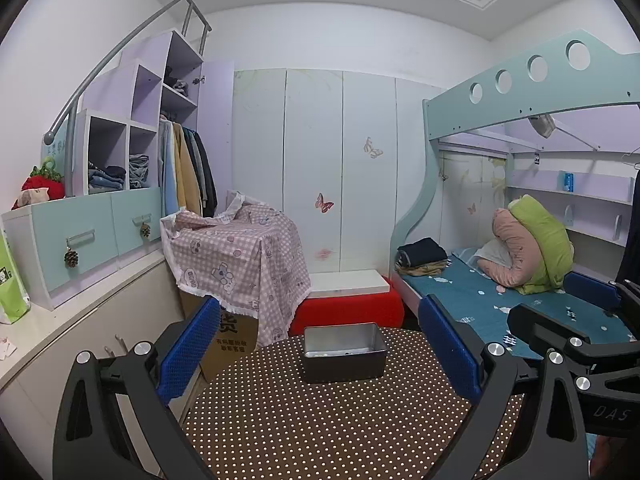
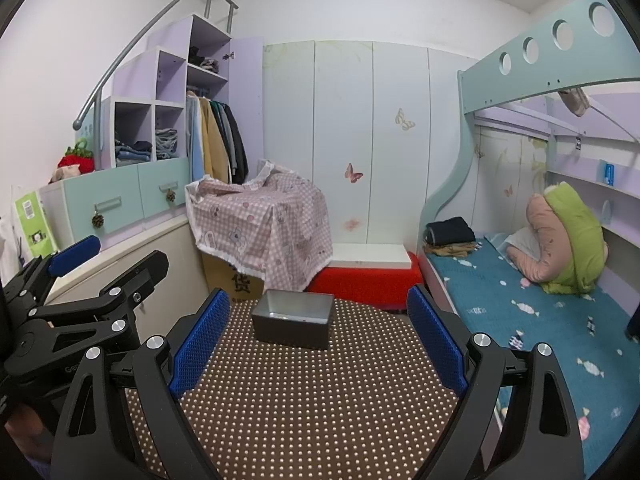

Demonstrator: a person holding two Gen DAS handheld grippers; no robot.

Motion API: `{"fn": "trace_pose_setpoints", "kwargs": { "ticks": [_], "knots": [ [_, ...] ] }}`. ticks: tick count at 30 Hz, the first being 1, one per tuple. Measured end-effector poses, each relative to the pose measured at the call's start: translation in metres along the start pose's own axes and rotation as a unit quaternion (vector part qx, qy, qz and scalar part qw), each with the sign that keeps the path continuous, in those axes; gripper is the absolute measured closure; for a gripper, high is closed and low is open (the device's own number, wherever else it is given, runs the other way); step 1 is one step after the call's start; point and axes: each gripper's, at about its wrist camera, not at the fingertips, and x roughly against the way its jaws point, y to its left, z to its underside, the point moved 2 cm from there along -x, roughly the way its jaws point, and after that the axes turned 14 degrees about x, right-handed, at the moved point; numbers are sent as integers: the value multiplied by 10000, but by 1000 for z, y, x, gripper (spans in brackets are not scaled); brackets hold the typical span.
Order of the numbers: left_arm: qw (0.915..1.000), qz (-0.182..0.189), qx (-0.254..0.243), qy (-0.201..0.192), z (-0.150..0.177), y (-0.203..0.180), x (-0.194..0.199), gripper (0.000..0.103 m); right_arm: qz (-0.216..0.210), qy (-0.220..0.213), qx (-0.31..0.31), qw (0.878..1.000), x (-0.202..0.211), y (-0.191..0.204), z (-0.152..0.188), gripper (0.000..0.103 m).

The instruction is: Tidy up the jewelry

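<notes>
Left wrist view first: the left gripper [image 1: 318,354] sits low in the frame with its blue pads spread wide, nothing between them. Dead centre, just past the fingertips, is a small metal tin [image 1: 345,351] on the brown polka-dot table [image 1: 320,432]. There are a few pale bits at the bottom of the tin, probably the jewelry, but they're too small to make out. The right gripper [image 1: 552,312] pokes in at the right edge, also over the table side. Background is just the pink checked cloth [image 1: 240,256] and the bed [image 1: 500,300].

Right wrist view: the right gripper [image 2: 318,340] is also wide open and empty, framing the tin [image 2: 293,318] in the middle of the frame. Something shiny sits inside, can't tell what. The left gripper [image 2: 100,264] shows at the left edge, jaws apart.

What could go wrong, as I see it: the tin looks light and sits near the far edge of the table, so a clumsy poke from either pad could shove it off the back. Two grippers heading into one small opening could bump each other. And tiny pieces are easy to pinch badly with those broad pads and drop.
</notes>
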Motion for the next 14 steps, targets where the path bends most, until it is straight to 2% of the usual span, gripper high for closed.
{"fn": "trace_pose_setpoints", "kwargs": {
  "ticks": [14],
  "knots": [
    [10000,1,-16,21,1,2,-3,7,-7,22,-15,10000,-4,-1,0,16]
  ]
}}
